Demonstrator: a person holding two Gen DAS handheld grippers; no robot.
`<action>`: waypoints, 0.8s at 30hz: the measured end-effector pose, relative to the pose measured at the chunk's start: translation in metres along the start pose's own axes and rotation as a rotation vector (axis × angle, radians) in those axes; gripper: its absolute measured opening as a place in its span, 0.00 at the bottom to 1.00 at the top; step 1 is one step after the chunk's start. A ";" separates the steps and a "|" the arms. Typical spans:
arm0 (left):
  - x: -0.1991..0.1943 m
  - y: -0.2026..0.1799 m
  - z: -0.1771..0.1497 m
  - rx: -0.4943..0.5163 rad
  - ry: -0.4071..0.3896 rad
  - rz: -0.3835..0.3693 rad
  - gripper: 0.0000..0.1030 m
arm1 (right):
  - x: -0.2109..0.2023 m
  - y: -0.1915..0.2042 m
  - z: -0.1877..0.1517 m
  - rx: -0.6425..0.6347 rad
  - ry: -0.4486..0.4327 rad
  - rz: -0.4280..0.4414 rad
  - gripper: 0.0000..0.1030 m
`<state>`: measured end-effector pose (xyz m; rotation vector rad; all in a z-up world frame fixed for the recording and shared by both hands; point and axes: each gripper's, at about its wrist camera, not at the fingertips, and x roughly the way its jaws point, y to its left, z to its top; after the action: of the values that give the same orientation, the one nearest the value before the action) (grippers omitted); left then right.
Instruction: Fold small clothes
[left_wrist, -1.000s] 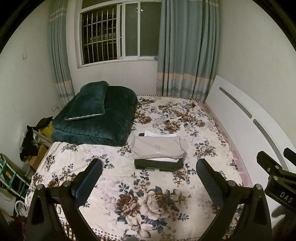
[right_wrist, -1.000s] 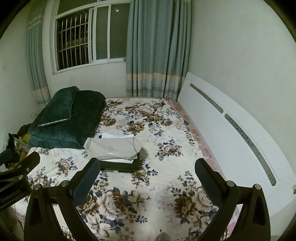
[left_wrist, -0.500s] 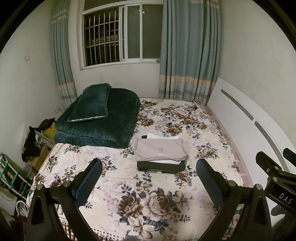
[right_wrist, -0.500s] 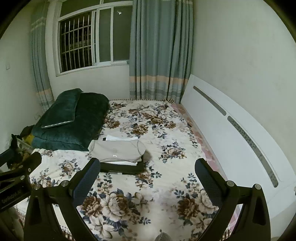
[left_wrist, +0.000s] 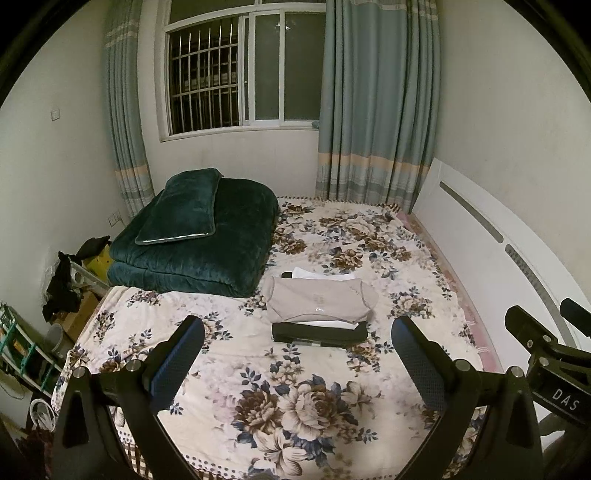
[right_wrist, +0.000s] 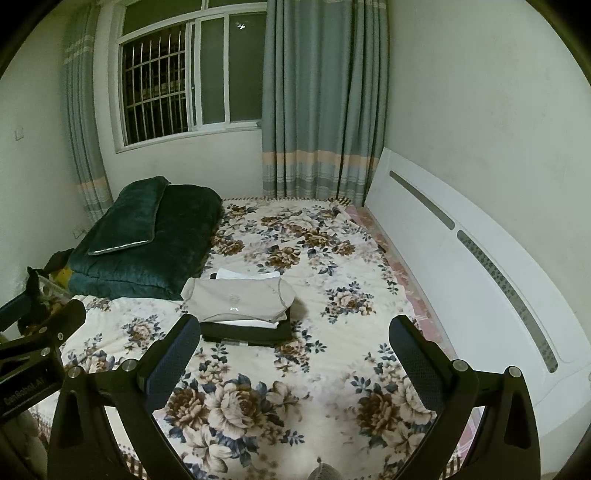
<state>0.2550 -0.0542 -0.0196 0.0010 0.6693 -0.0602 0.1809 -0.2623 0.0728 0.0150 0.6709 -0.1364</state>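
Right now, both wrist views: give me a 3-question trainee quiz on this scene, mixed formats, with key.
1. True or false: the left gripper is shut on the beige top.
2. Multiple choice: the beige top lies A) on top of the clothes stack, B) on the green quilt, C) against the white headboard.
3. Fill in: the bottom garment of the stack is ____ in colour.

Key:
1. False: its jaws are wide open and empty, short of the stack; the right gripper is the same.
2. A.
3. Black.
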 end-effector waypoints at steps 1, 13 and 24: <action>0.000 0.000 0.000 0.000 0.000 -0.001 1.00 | 0.000 0.000 0.001 0.000 -0.001 0.001 1.00; -0.003 0.000 0.001 -0.001 -0.005 0.002 1.00 | 0.002 0.006 -0.003 -0.007 0.001 0.002 1.00; -0.007 -0.004 0.005 -0.002 -0.014 0.010 1.00 | 0.001 0.007 -0.005 -0.003 -0.001 0.003 1.00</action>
<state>0.2523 -0.0578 -0.0115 0.0015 0.6552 -0.0502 0.1792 -0.2551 0.0676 0.0130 0.6700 -0.1327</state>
